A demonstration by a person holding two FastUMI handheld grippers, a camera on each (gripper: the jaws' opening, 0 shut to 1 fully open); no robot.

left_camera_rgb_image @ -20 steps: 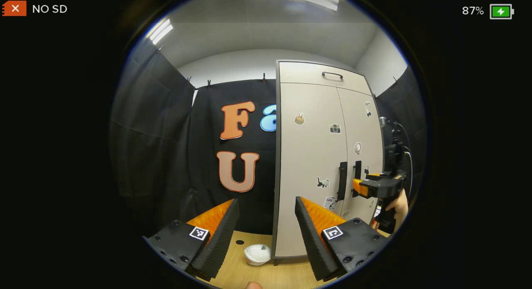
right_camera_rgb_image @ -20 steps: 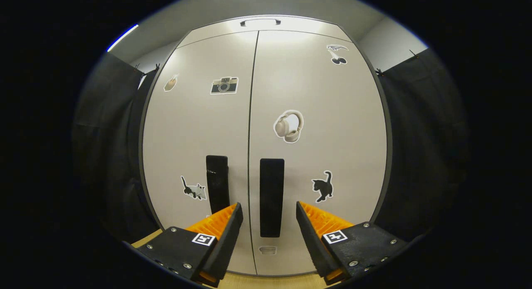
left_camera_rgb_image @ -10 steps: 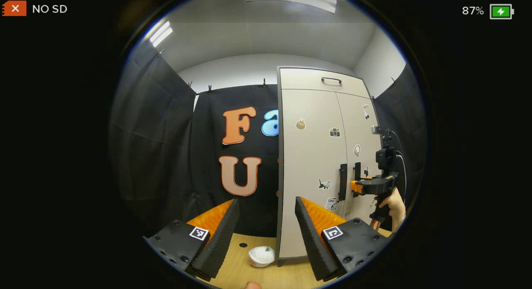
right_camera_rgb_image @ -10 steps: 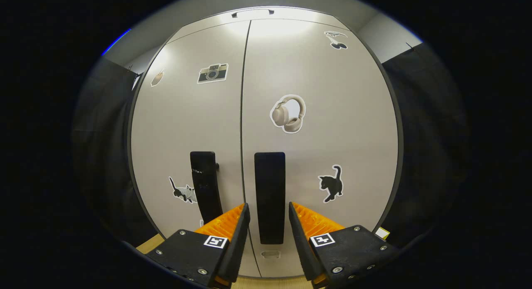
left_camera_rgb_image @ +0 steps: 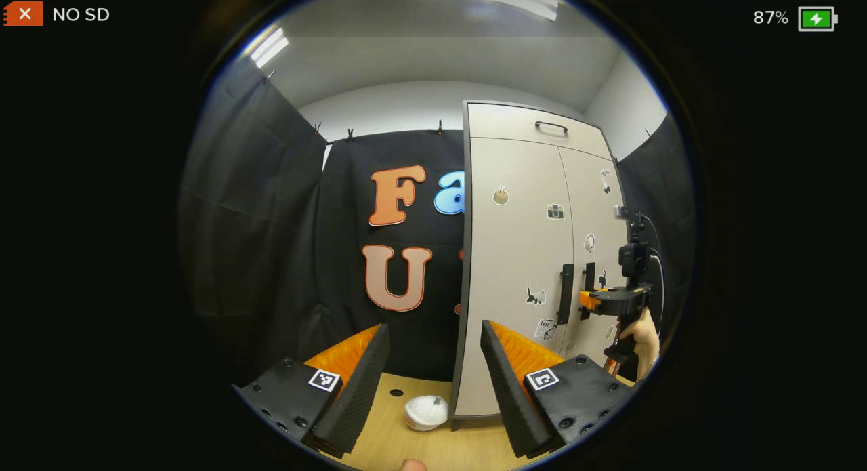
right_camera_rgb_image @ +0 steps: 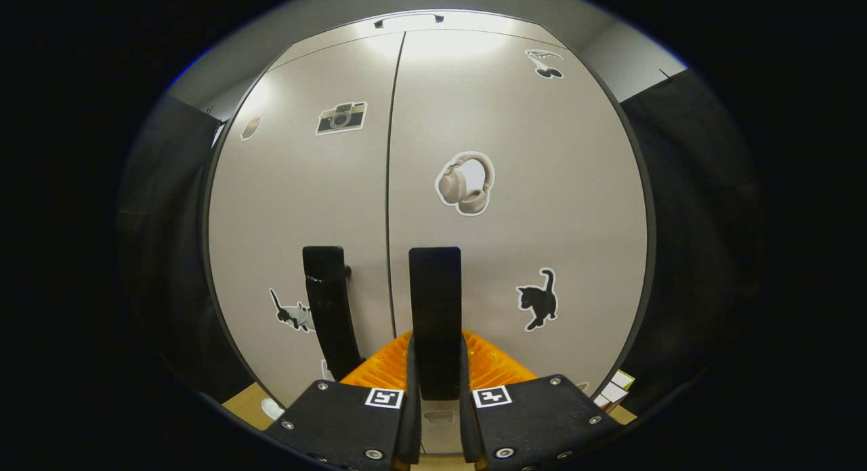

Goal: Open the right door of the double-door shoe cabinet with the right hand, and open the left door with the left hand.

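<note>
Bowl (left_camera_rgb_image: 425,413) (white) sits on floor (left_camera_rgb_image: 433,447) beside cabinet (left_camera_rgb_image: 515,254).

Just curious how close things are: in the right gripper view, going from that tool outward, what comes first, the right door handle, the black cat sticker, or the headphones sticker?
1. Right door handle, between the right tool's fingers.
2. Black cat sticker, to its right.
3. Headphones sticker, higher up the door.
</note>
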